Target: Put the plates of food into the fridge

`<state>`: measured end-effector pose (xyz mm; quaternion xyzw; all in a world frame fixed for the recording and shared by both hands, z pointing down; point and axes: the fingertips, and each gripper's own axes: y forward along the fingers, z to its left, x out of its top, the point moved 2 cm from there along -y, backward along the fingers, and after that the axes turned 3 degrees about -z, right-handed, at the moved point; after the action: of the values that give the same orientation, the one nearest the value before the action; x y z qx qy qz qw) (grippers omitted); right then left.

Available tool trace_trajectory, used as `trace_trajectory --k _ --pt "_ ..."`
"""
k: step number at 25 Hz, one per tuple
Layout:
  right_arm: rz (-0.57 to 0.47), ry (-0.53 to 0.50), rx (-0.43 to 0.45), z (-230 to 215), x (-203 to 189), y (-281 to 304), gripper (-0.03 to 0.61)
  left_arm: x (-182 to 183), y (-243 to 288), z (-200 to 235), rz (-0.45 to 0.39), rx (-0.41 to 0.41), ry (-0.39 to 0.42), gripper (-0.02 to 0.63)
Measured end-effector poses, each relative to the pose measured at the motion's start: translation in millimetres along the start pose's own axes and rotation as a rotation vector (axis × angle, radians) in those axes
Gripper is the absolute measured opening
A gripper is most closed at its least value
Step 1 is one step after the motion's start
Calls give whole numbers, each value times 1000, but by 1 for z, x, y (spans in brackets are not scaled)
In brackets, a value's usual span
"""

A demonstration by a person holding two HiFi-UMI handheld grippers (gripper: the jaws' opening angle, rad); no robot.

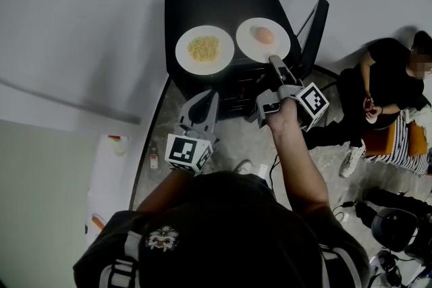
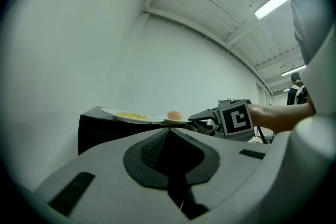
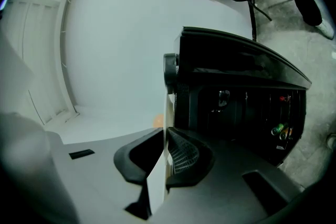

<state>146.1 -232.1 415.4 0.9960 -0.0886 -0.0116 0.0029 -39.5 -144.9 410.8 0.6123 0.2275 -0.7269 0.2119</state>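
My right gripper (image 1: 276,66) has its jaws clamped on the rim of the round white egg plate (image 1: 249,44); my left gripper (image 1: 206,102) hangs closed and empty.

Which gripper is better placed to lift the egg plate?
Right. The right gripper is clamped on the rim of the egg plate; the left gripper is shut, empty and set back from it.

Plain white wall (image 1: 81,3), mottled grey floor (image 1: 233,138), ceiling strip light (image 2: 272,3)
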Motion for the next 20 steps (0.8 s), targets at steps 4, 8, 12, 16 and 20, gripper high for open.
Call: trace_trajectory --k 4,8,12,16,20 --pt "1 -2 7 1 -3 -3 43 3 -2 0 13 0 17 21" --pt "-16 -16 6 3 -3 -14 41 1 -6 1 1 12 21 21" --pt "-43 -30 13 7 -1 -32 43 3 -12 -1 2 12 48 21" --pt "-64 -27 40 12 2 -51 43 5 -15 -6 -5 -6 32 21" --pt "-62 -23 67 12 1 -69 41 -4 -18 -13 15 -31 37 21"
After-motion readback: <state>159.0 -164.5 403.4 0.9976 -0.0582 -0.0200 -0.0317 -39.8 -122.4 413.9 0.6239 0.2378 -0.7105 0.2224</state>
